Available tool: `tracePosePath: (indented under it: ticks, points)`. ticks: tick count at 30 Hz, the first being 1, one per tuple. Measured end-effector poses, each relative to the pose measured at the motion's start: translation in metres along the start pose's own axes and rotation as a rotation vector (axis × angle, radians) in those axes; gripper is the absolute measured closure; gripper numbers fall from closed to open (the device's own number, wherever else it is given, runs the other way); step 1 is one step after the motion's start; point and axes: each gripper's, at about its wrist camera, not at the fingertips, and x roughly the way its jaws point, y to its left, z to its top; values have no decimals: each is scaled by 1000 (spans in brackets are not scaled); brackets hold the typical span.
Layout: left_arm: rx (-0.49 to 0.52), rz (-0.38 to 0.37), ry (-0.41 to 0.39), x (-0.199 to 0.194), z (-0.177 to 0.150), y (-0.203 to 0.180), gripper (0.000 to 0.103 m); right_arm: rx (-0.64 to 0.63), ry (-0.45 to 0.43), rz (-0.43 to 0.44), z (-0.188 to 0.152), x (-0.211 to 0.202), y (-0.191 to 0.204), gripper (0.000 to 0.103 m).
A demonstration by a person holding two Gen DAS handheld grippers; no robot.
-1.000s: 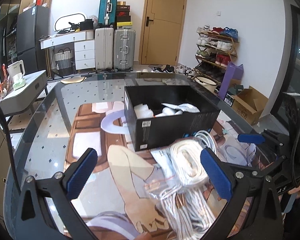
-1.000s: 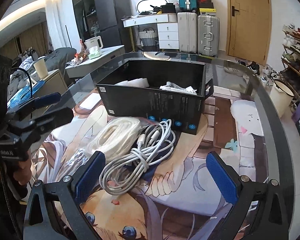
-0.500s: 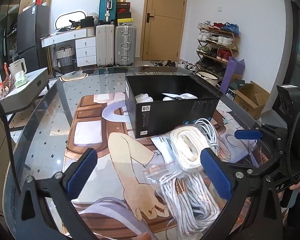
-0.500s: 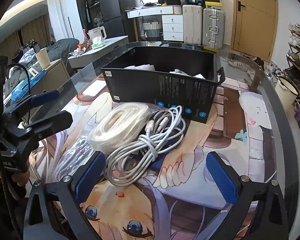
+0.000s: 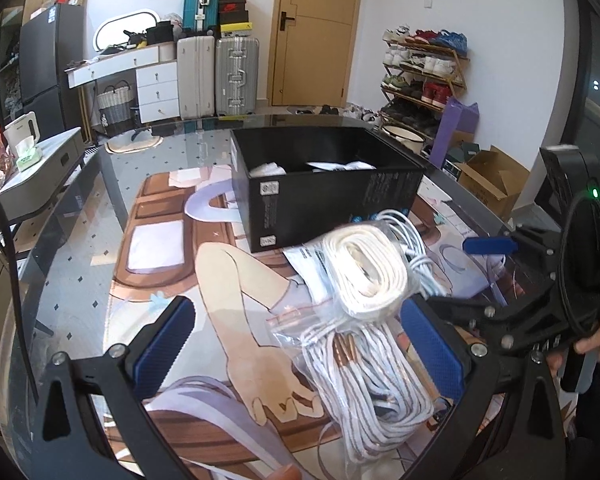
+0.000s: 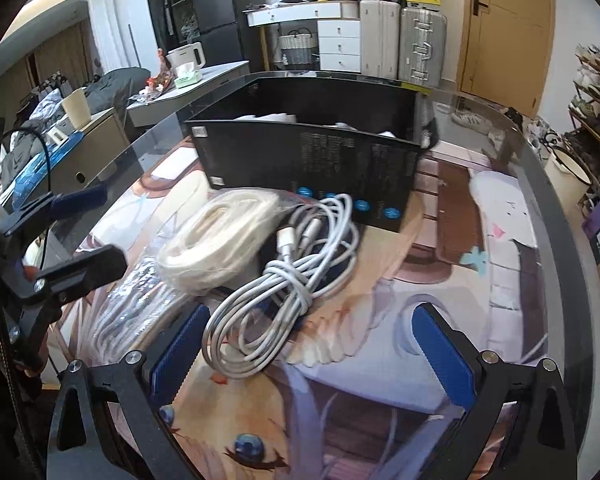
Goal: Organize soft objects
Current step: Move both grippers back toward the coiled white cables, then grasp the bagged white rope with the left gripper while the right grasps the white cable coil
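A black open box [image 5: 324,188] stands on the glass table with white soft items inside; it also shows in the right wrist view [image 6: 304,152]. In front of it lie a coiled cream cord in a clear bag [image 5: 364,268] [image 6: 220,236], a bagged bundle of thin white cords [image 5: 364,384] [image 6: 132,312] and a bundled white charging cable [image 6: 284,284]. My left gripper [image 5: 300,356] is open and empty, the bagged cords between its fingers. My right gripper [image 6: 312,356] is open and empty, just short of the charging cable.
A printed anime mat [image 5: 172,264] covers the table's middle under the glass. The table's curved edge [image 6: 556,216] runs on the right. Suitcases [image 5: 220,76], a white desk, a shoe rack [image 5: 424,72] and a cardboard box stand beyond the table.
Both grippers have pulled back and lower toward the near side of the table; the box now looks farther off and more of the bagged cords shows. Both stay open.
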Motion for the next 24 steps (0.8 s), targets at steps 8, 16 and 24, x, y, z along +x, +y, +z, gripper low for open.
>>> tracePosePath:
  ticks: [8, 16, 24]
  points:
    - [30, -48, 45, 5, -4, -10, 0, 64, 19, -45, -2, 2, -22, 1]
    - [74, -81, 101, 11, -9, -21, 0, 76, 30, -54, -2, 11, -25, 1]
    - [95, -44, 165, 22, -14, -21, 0, 88, 35, -68, -3, 18, -28, 1]
